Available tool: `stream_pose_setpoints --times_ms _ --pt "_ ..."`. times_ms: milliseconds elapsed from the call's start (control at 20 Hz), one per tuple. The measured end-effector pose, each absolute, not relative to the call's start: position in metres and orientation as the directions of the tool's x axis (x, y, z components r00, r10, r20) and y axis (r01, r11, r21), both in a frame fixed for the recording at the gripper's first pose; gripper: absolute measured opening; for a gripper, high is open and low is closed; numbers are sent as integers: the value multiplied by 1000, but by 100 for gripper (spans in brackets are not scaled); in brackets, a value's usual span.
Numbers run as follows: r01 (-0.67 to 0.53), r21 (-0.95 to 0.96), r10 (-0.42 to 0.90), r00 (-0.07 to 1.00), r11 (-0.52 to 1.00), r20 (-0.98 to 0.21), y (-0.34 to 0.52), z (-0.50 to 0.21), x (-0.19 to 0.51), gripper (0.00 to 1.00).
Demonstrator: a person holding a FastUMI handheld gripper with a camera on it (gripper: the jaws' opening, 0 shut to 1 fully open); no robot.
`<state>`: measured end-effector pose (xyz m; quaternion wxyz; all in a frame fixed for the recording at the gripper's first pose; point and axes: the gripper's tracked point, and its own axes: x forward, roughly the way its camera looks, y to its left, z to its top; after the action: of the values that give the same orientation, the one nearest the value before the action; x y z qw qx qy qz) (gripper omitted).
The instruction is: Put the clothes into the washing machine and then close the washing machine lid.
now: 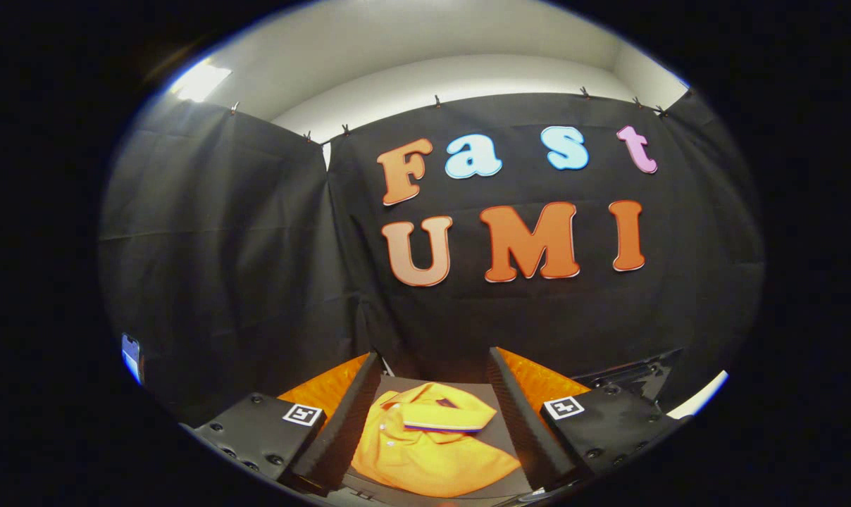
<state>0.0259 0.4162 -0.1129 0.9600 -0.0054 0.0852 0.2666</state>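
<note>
A yellow-orange polo shirt (425, 440) with a striped collar lies crumpled on a dark flat surface (499, 436). It sits below and between the two fingers of my gripper (435, 355). The fingers stand wide apart on either side of the shirt, and neither one presses on it. The gripper is open. The fingers' inner faces hide the shirt's left and right edges.
The black cloth booth wall (242, 267) rises close ahead, beyond the fingers. A small lit screen (131, 355) hangs at the left of the wall. A black bracket-like part (633, 373) and a pale edge (700, 398) lie to the right of the fingers.
</note>
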Motion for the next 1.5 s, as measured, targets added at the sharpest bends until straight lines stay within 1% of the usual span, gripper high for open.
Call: stream_pose_setpoints --times_ms 150,350,650,800,950,1050,1150,1200,1350,1450,1500 --pt "-523 69 522 818 850 -242 449 -155 30 99" --pt "-479 70 474 818 875 -325 464 -203 33 99" --pt "-391 14 362 837 920 -411 462 -247 46 99" --pt "-344 -17 296 829 939 -474 456 -272 49 99" --pt "-343 -26 278 799 939 -533 457 -297 48 99" --pt "-362 -119 233 784 925 -575 452 -314 51 99" --pt "-383 -173 229 796 908 -560 455 -313 53 100" --pt "-385 -178 225 793 906 -567 454 -315 51 99" --pt "-375 -116 248 785 920 -567 452 -316 55 99" --pt "-362 -95 251 790 928 -560 446 -317 61 96" --pt "-372 -99 259 790 923 -556 445 -317 61 90"
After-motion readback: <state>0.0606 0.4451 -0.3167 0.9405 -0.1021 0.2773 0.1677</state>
